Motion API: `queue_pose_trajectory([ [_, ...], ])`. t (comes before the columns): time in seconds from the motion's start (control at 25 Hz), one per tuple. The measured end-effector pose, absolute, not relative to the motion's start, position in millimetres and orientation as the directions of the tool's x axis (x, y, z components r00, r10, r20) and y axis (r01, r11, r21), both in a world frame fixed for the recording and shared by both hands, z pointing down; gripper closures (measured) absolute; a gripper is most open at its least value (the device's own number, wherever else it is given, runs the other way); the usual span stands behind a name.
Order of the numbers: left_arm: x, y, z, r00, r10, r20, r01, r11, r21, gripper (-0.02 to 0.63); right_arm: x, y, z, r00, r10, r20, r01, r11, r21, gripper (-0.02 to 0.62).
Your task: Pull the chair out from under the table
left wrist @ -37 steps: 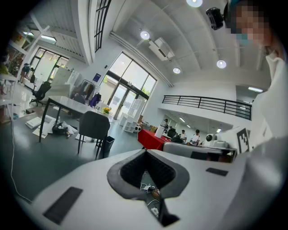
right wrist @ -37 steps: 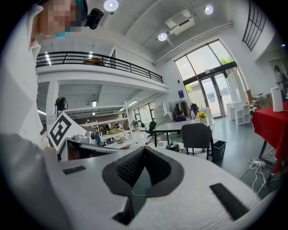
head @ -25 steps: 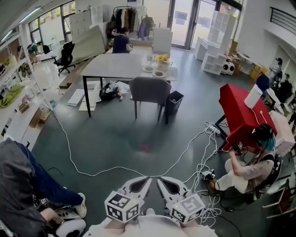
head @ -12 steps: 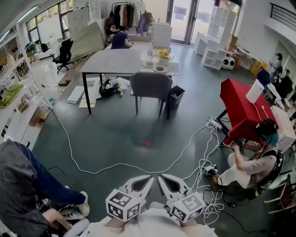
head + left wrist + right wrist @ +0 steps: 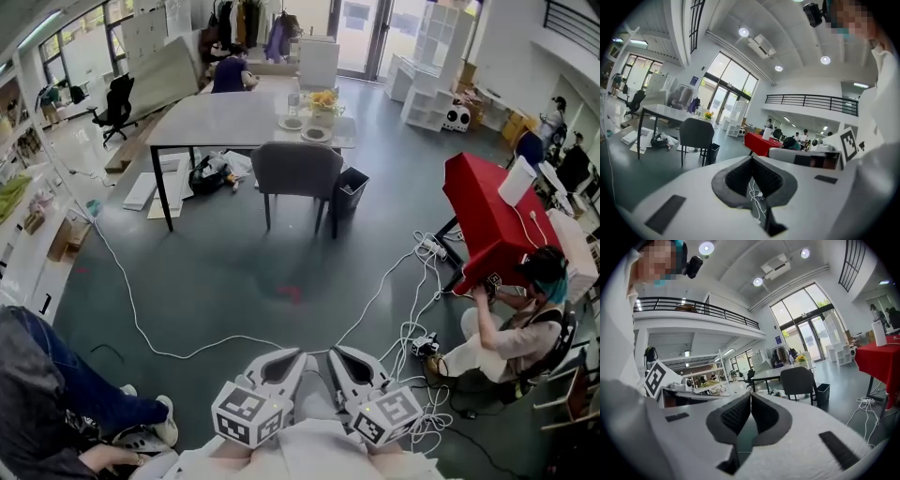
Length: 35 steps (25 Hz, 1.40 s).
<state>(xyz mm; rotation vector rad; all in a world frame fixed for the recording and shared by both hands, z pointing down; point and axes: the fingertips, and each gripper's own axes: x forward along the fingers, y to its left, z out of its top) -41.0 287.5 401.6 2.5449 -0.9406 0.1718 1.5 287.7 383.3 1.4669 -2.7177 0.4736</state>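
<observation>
A grey upholstered chair (image 5: 295, 171) stands pushed in at the near side of a large grey table (image 5: 225, 120) far across the floor. The same chair (image 5: 696, 135) appears in the left gripper view and, small, in the right gripper view (image 5: 798, 381). My left gripper (image 5: 302, 356) and right gripper (image 5: 331, 354) are held side by side close to my body at the bottom of the head view, both shut with nothing between the jaws and far from the chair.
A white cable (image 5: 187, 352) snakes over the dark floor. A black bin (image 5: 352, 190) stands right of the chair. A red-covered table (image 5: 487, 225) and a seated person (image 5: 511, 328) are at the right. A person's legs (image 5: 66, 384) are at the left.
The view has shifted forward a little toward the table and chair. Both grippers stay shut and side by side.
</observation>
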Motion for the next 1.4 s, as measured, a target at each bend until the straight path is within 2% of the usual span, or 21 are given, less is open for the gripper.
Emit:
queue_pose_trajectory([
  [0.72, 32, 27, 384, 0.711, -0.666, 0.228, -0.7, -0.638, 0.32, 0.592, 65, 34, 359, -0.65, -0.749, 0.13, -0.756, 0.62, -0.212, 0.592],
  [1.08, 43, -19, 403, 0.684, -0.674, 0.279, -0.726, -0.592, 0.348, 0.592, 79, -12, 385, -0.679, -0.714, 0.171, -0.729, 0.627, -0.275, 0.592],
  [1.4, 50, -77, 409, 0.701, -0.655, 0.281, -0.711, -0.612, 0.347, 0.592, 80, -68, 392, -0.678, -0.712, 0.184, -0.733, 0.637, -0.238, 0.592],
])
